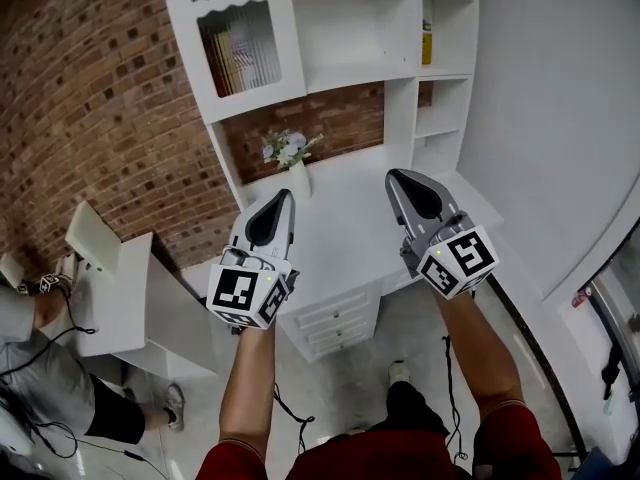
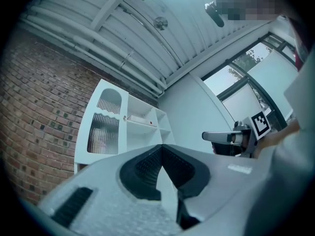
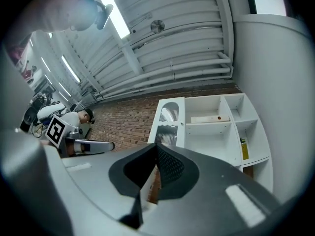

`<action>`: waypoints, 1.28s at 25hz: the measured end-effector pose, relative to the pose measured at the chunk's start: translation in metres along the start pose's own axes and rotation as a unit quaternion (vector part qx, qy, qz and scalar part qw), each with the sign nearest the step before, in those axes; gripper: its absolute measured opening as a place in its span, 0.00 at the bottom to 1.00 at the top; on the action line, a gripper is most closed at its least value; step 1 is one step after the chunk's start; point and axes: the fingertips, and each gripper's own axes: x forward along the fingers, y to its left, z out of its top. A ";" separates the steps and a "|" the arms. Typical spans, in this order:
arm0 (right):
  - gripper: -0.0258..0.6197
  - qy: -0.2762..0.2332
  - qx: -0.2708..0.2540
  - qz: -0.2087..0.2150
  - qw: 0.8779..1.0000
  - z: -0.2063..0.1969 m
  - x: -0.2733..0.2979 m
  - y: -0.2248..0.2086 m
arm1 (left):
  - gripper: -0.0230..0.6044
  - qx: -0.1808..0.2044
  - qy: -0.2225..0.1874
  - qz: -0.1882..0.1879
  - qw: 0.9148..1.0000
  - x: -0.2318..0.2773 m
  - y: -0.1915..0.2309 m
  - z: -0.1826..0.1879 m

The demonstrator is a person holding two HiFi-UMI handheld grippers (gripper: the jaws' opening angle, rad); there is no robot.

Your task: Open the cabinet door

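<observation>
both the left gripper [image 1: 285, 196] and right gripper [image 1: 393, 176] have jaws together and empty, well apart from the closed cabinet door [image 1: 240, 46] at the shelf unit's [image 1: 403, 118] upper left; reach in without parting them and you may strike its ribbed pane or the flower vase [image 1: 291, 156] below.

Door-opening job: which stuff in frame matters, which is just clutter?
Job:
- cabinet door, ribbed glass, shut
- left tool, shut, empty
- right tool, shut, empty

Just there:
- vase of flowers on the desk
- yellow bottle on a right-hand shelf
- drawers under the desk
- seated person at left
</observation>
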 end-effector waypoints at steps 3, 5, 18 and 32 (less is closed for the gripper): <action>0.06 -0.011 0.002 0.015 1.000 -0.011 0.027 -0.023 | 0.04 0.011 0.006 0.008 1.000 0.026 0.016 -0.008; 0.06 -0.018 0.002 0.027 0.999 -0.018 0.046 -0.038 | 0.04 0.020 0.010 0.013 1.000 0.047 0.026 -0.013; 0.06 -0.035 0.013 0.123 0.992 -0.066 0.176 -0.154 | 0.04 0.040 0.016 0.094 0.995 0.201 0.105 -0.031; 0.06 -0.055 0.015 0.162 0.985 -0.058 0.239 -0.203 | 0.07 0.098 0.025 0.148 0.984 0.295 0.171 0.022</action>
